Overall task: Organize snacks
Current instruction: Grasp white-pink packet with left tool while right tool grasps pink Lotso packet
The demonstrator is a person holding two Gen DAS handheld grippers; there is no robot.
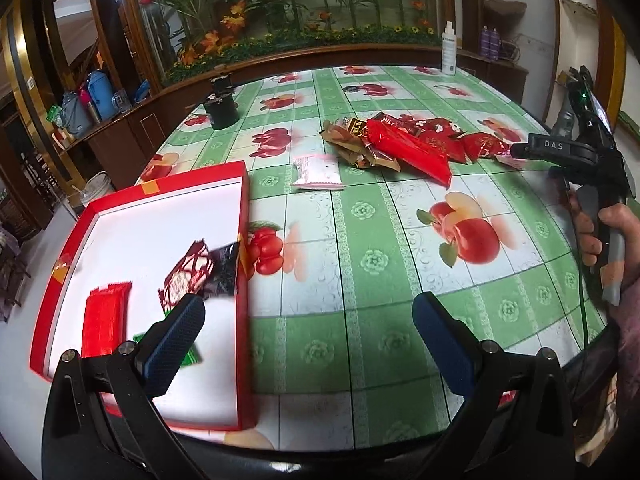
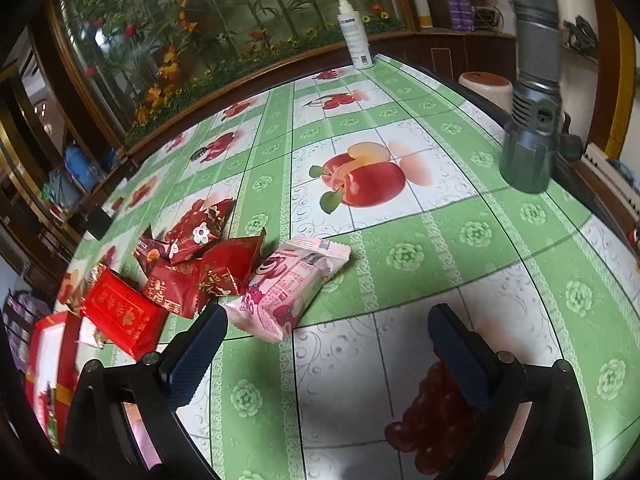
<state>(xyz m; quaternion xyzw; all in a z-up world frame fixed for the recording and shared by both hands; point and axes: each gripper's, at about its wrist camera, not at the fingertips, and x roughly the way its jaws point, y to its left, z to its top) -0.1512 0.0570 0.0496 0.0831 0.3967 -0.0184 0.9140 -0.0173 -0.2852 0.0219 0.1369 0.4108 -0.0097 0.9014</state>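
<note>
Green fruit-print tablecloth (image 1: 360, 248) covers the table; glass flower display (image 1: 280, 8) behind it, white spray bottle (image 1: 448, 50) at the far edge, black can (image 1: 221, 110) far left. Red box (image 1: 168, 240) sits open at the table's left edge, white inside. In it: red pack (image 1: 106, 320), maroon-white pack (image 1: 188, 276), dark pack (image 1: 224, 270) against the right wall, green pack (image 1: 188, 354) partly hidden by a finger. Left gripper (image 1: 308, 328) hangs over the box's right wall, jaws wide apart, nothing between them. Snack pile (image 2: 180, 272) lies mid-table, red and brown wrappers overlapping; a small white-pink pack (image 1: 318, 174) sits apart, between pile and box. Right gripper (image 2: 328, 340) is spread wide, empty, its left finger just beside the pink pack (image 2: 288, 292) at the pile's right end; can't tell if touching. Grey cylinder (image 2: 532, 92) stands at the right edge.
</note>
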